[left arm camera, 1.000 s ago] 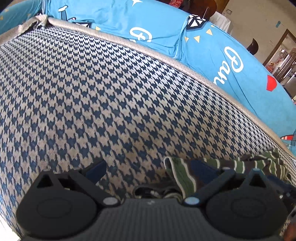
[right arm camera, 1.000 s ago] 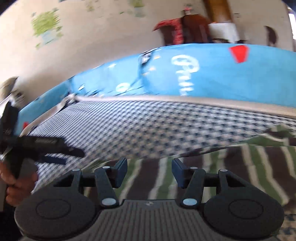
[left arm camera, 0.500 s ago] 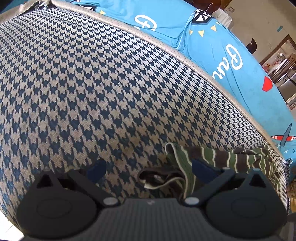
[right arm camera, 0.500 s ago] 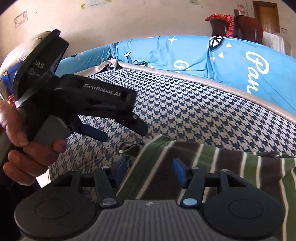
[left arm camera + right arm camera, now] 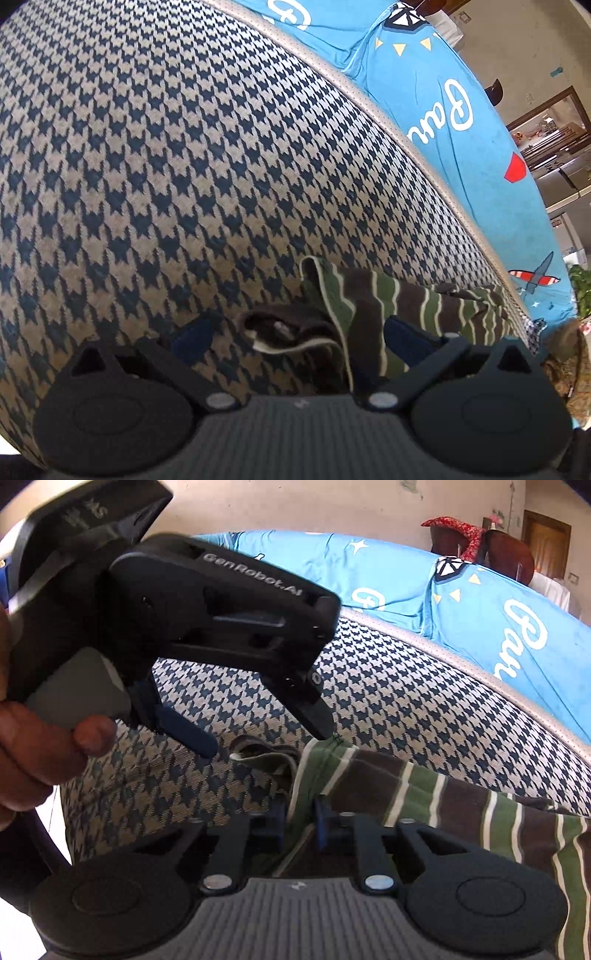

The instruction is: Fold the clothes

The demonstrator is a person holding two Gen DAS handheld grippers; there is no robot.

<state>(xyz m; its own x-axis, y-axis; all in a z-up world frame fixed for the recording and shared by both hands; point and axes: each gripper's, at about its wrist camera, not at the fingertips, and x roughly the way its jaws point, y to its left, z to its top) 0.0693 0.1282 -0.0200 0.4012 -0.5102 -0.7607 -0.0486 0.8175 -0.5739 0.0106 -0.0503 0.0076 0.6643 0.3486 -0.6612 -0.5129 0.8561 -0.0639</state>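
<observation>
Striped garment (image 5: 424, 797), green and brown with pale lines, strewn along the near edge of the houndstooth cushion (image 5: 184, 166), bunched, collar end toward the near left corner. Right hand-held gripper (image 5: 299, 821) nearly closed, pinching a fold of the garment's edge between blue pads. Left hand-held gripper (image 5: 295, 332) spread wide, holding nothing, one fingertip just beside the collar (image 5: 288, 332), held by a hand (image 5: 40, 738). Blue printed sheet (image 5: 461, 122) beyond the far edge.

Risks, judged: thin pinch near the hem, so likely to slip if pulled hard; possibly several layers caught at once, dragging the bunch rather than spreading it; left fingertip snagging the collar opening; garment sliding off the near edge.
</observation>
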